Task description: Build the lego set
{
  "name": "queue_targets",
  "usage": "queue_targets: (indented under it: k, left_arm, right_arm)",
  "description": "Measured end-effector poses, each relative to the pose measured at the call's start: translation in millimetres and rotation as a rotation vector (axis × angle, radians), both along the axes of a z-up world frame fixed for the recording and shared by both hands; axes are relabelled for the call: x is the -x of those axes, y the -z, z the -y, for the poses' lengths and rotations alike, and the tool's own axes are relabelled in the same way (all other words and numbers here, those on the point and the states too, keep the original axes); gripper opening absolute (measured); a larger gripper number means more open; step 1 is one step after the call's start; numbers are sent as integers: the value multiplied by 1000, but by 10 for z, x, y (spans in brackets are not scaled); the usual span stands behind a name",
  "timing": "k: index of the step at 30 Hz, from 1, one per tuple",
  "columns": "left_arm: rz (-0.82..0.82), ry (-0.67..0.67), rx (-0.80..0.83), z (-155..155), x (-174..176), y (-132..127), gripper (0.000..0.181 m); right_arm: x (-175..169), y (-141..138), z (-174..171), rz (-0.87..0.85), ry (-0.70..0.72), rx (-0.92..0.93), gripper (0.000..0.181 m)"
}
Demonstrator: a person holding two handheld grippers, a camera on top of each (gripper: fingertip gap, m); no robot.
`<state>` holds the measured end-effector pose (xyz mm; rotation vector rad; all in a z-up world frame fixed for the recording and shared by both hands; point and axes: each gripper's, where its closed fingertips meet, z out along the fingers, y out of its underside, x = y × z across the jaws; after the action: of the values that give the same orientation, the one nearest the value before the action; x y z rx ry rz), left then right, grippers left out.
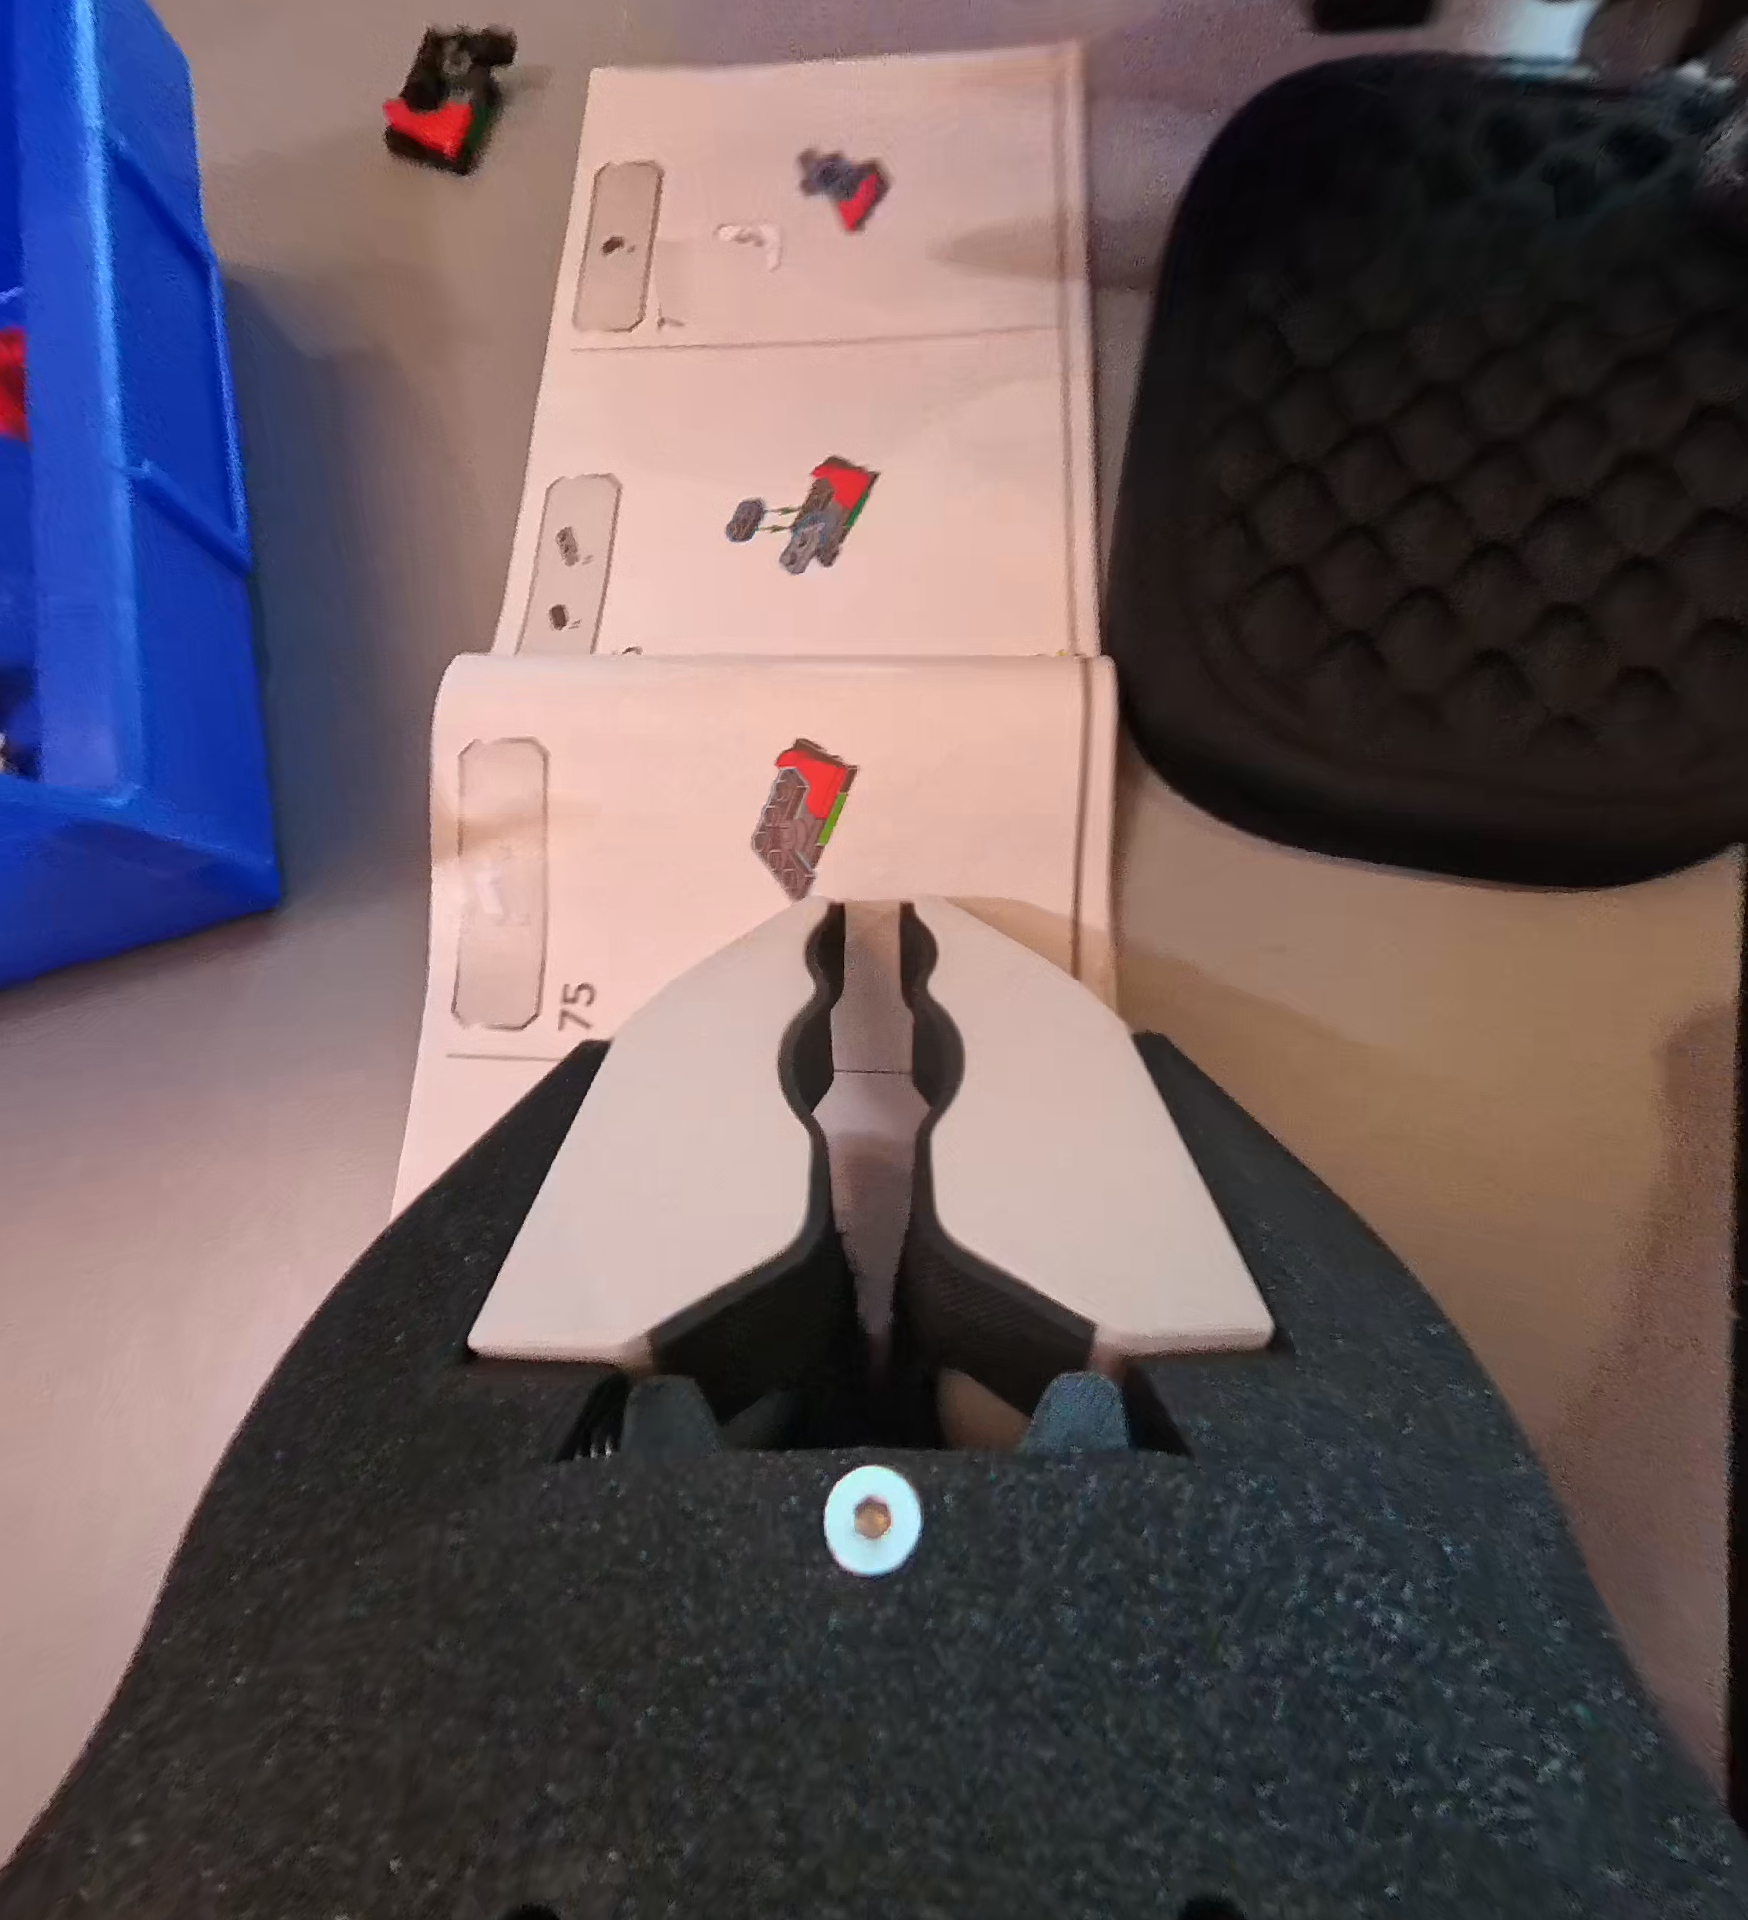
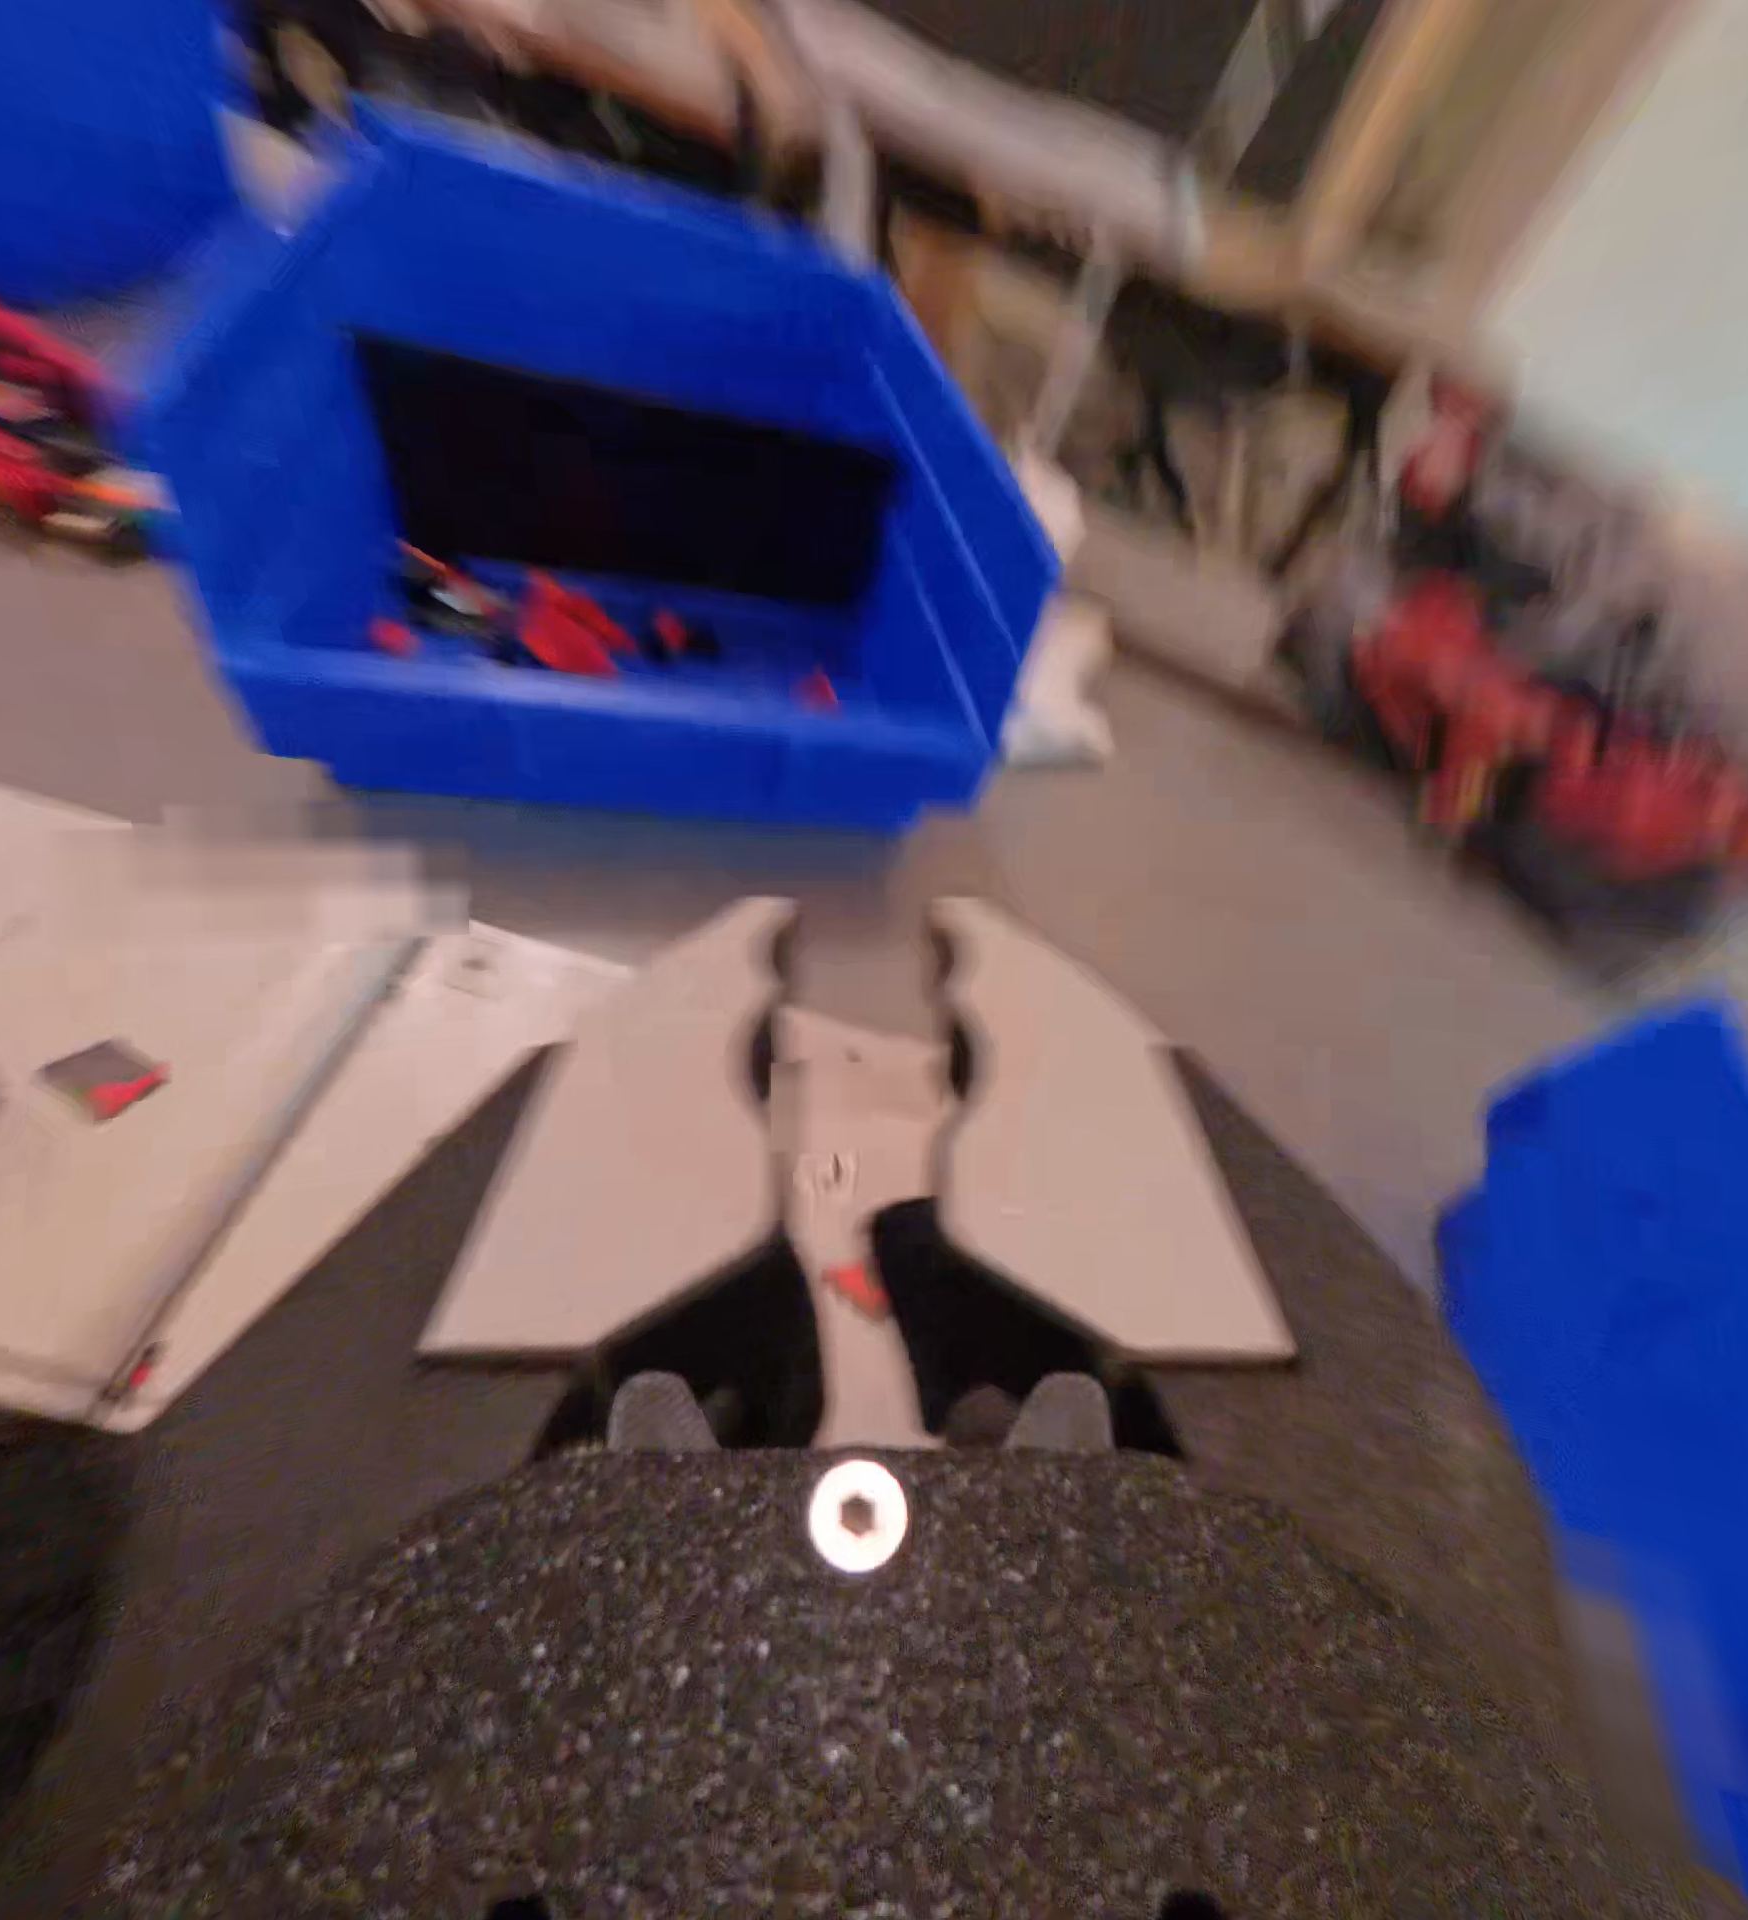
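The left gripper (image 1: 870, 920) hovers low over the open instruction booklet (image 1: 808, 520) with its pale fingers (image 1: 704, 1122) drawn nearly together, only a thin slot between the tips and nothing in it; the right gripper (image 2: 862, 935) points toward a blue bin (image 2: 579, 727) with its jaws a little apart and empty as well (its whole view is smeared, so fine detail is lost there). The main risk, as I judge it, is speed: with a picture this blurred, a reach into the bin could close on the wrong piece among the red and dark bricks (image 2: 558, 623) heaped in its bottom, or nudge the bin across the table (image 1: 174, 1247). A second risk sits with the left side: its tips hang just above the booklet's raised fold, and a downward slip could crease or drag the page and hide the step being followed. The small built piece (image 1: 444, 99) lies on the table beyond the far end of the booklet, well apart from both grippers and near another blue bin (image 1: 122, 520). It looks like a compact block, mostly black with a red sloped part at its near side and a hint of green at one edge, much like the drawings on the pages. It appears small and light, so a careless pinch could pop bricks loose. A black quilted case (image 1: 1472, 468) lies just beside the booklet.
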<state>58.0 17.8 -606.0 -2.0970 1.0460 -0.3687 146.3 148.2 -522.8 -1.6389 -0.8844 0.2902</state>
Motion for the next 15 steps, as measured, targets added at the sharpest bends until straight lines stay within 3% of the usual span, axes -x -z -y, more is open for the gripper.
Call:
queue_targets:
  k: [1, 2, 4, 8, 10, 15]
  left_arm:
    - [10, 24, -11, 33, -29, -28, 9]
    - [14, 33, -27, 55, -47, -56, 10]
    - [-27, 48, -54, 87, -59, -54, 10]
    - [-170, 62, -110, 76, -29, 2, 18]
    - [-196, 63, -112, 79, -29, 1, 17]
    - [-258, 84, -123, 69, -77, 10, 16]
  right_arm:
    - [116, -125, 152, 16, -127, -116, 0]
    - [229, -136, 282, 62, -242, -179, 0]
    - [366, 190, 492, 259, -420, -68, 0]
    - [394, 691, 540, 411, -551, 147, 0]
    - [284, 899, 452, 515, -525, 214, 2]
    - [76, 900, 327, 376, -292, 405, 1]
